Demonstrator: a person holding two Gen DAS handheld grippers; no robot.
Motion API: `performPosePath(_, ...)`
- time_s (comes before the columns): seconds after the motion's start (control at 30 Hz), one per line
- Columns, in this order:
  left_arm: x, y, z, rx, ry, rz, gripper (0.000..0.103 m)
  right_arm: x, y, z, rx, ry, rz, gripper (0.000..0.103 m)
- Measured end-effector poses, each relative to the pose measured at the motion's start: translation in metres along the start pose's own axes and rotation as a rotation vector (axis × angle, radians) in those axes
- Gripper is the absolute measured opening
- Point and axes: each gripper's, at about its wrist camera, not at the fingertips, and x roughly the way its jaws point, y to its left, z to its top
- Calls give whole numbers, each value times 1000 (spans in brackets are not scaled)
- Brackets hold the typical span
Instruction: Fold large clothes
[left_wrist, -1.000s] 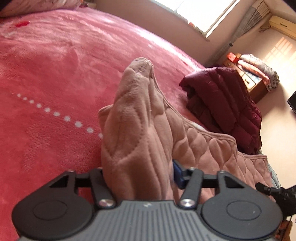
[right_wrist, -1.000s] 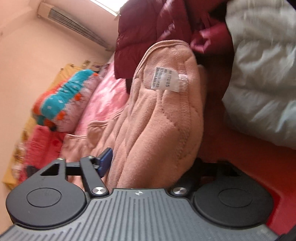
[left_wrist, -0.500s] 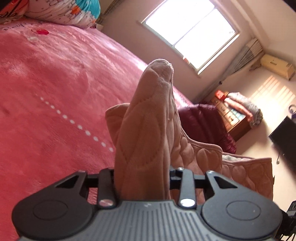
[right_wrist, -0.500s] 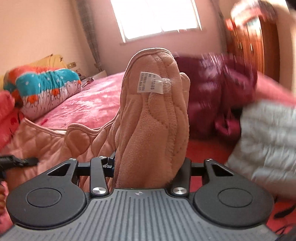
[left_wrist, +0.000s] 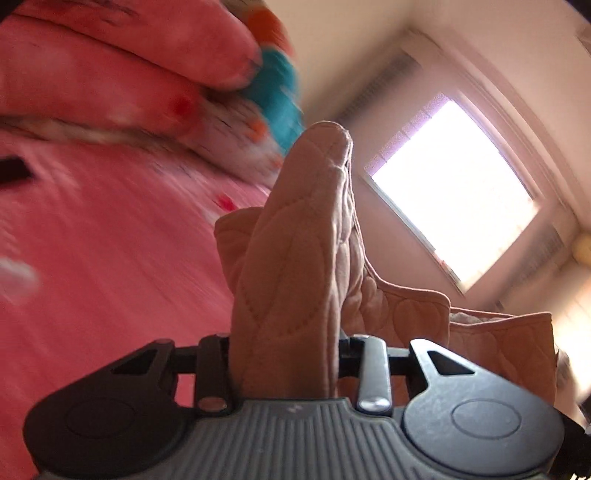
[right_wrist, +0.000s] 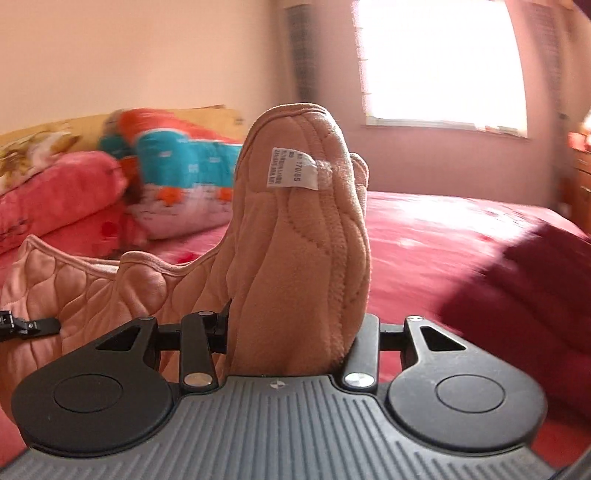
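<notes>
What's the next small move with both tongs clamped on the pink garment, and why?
Probably carry it forward and lower it flat onto the red bedspread. Left tongs and right tongs each pinch a bunched part of the pink quilted garment, its edge sagging between them, nothing folded yet.

On the garment (right_wrist: 295, 236) that my right gripper (right_wrist: 291, 343) clamps, a white tag (right_wrist: 291, 168) is sewn near the top. I can read "170/85" on it; the smaller lines beside that are too fine to read. My left view shows no text.
</notes>
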Motion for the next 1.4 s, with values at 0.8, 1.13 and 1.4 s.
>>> performPosePath(0.8, 3, 97, 28, -64, -168, 395, 46, 250, 149, -23, -157, 142, -9, 95)
performPosePath(1.13, -34, 52, 38, 88, -330, 488, 67, 181, 131, 7, -72, 40, -82, 100)
performPosePath(1.4, -53, -12, 16, 253, -285, 417, 91, 58, 110, -16, 4, 69, -117, 100)
